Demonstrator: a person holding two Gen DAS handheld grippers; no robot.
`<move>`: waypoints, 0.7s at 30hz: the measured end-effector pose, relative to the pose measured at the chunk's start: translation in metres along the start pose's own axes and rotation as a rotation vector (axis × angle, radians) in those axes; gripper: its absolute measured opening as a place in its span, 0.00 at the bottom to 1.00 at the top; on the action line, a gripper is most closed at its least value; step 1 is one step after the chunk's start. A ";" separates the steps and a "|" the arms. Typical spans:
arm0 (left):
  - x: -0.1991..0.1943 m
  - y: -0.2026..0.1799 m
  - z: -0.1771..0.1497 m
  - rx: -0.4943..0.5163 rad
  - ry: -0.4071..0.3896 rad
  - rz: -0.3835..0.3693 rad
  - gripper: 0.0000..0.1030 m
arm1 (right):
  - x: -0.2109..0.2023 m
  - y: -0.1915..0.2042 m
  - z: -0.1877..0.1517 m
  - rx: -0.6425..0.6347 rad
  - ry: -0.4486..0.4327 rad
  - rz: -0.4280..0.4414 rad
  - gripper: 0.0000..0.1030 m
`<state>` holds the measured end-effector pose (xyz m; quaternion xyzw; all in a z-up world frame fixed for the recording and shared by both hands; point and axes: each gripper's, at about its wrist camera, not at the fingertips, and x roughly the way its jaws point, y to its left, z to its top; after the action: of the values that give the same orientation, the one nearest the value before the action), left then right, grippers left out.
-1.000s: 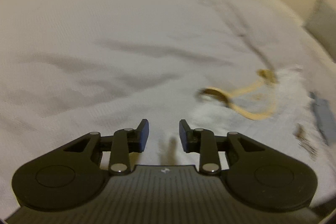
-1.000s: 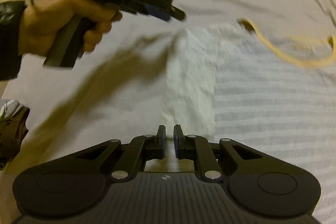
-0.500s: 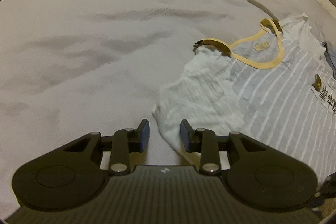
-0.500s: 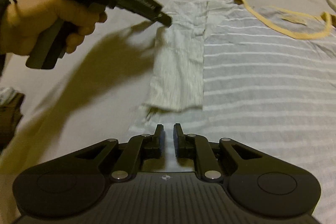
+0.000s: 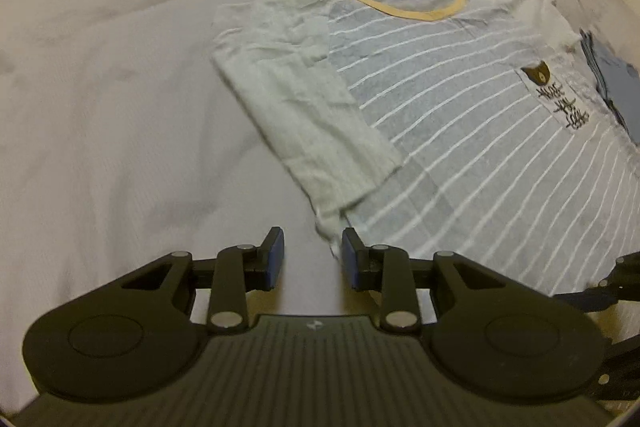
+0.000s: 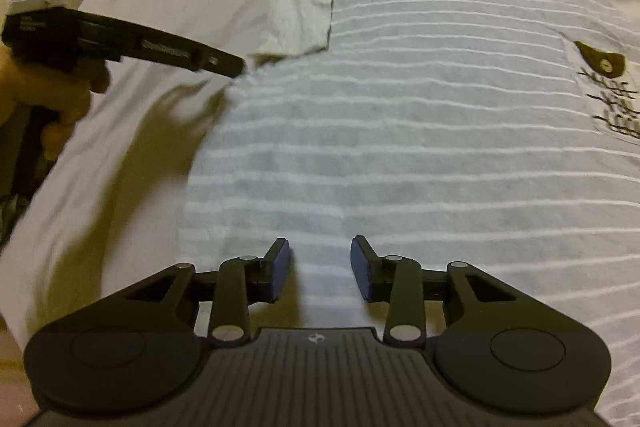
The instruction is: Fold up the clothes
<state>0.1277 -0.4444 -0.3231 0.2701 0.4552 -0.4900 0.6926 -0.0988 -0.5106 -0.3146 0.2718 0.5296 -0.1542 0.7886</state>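
Note:
A grey T-shirt [image 5: 460, 115] [image 6: 400, 131] with thin white stripes and a yellow neckband [image 5: 404, 9] lies flat on the bed. Its pale left sleeve [image 5: 308, 111] [image 6: 304, 7] is folded in over the body. My left gripper [image 5: 313, 259] is open, hovering just short of the sleeve's cuff, with the cuff edge near its right finger. From the right wrist view the left gripper [image 6: 236, 65] reaches in from the left to the shirt's side edge below the sleeve. My right gripper [image 6: 320, 269] stands open above the shirt's lower body, holding nothing.
White bedding [image 5: 120, 87] spreads wide to the left of the shirt. A blue-grey garment [image 5: 612, 79] lies at the shirt's far right edge. A hand [image 6: 60, 95] holds the left tool. A chest pocket with a bear print [image 6: 600, 63] sits on the shirt's right.
The left gripper drew back from the collar area along the sleeve to its cuff. The right gripper went from shut to open and now sits lower over the shirt's body.

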 end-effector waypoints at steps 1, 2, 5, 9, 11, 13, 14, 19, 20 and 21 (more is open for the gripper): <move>-0.008 -0.004 -0.003 -0.019 -0.006 0.015 0.29 | -0.006 -0.005 -0.003 -0.001 0.000 -0.008 0.40; -0.015 -0.007 -0.006 -0.036 -0.013 0.026 0.31 | -0.011 -0.010 -0.005 -0.001 -0.004 -0.023 0.41; -0.037 -0.019 -0.011 -0.058 -0.035 0.050 0.44 | -0.031 -0.028 -0.011 0.020 -0.031 -0.091 0.41; -0.060 -0.047 -0.015 -0.014 -0.079 0.072 0.65 | -0.069 -0.047 -0.016 0.097 -0.107 -0.184 0.41; -0.069 -0.068 -0.018 0.041 -0.113 0.075 0.73 | -0.092 -0.055 -0.018 0.141 -0.167 -0.228 0.43; -0.073 -0.094 -0.021 0.114 -0.143 0.058 0.81 | -0.120 -0.063 -0.022 0.185 -0.238 -0.270 0.46; -0.075 -0.107 -0.023 0.150 -0.156 0.051 0.84 | -0.134 -0.066 -0.024 0.207 -0.274 -0.290 0.47; -0.084 -0.185 -0.028 0.262 -0.203 -0.010 0.97 | -0.189 -0.094 -0.035 0.245 -0.350 -0.379 0.51; -0.084 -0.201 -0.028 0.286 -0.211 -0.023 0.97 | -0.197 -0.102 -0.036 0.250 -0.357 -0.392 0.51; -0.082 -0.218 -0.027 0.315 -0.219 -0.031 0.97 | -0.204 -0.111 -0.036 0.254 -0.364 -0.402 0.51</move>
<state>-0.0927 -0.4682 -0.2455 0.3131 0.2989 -0.5923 0.6795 -0.2650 -0.5876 -0.1670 0.2256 0.3991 -0.4185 0.7840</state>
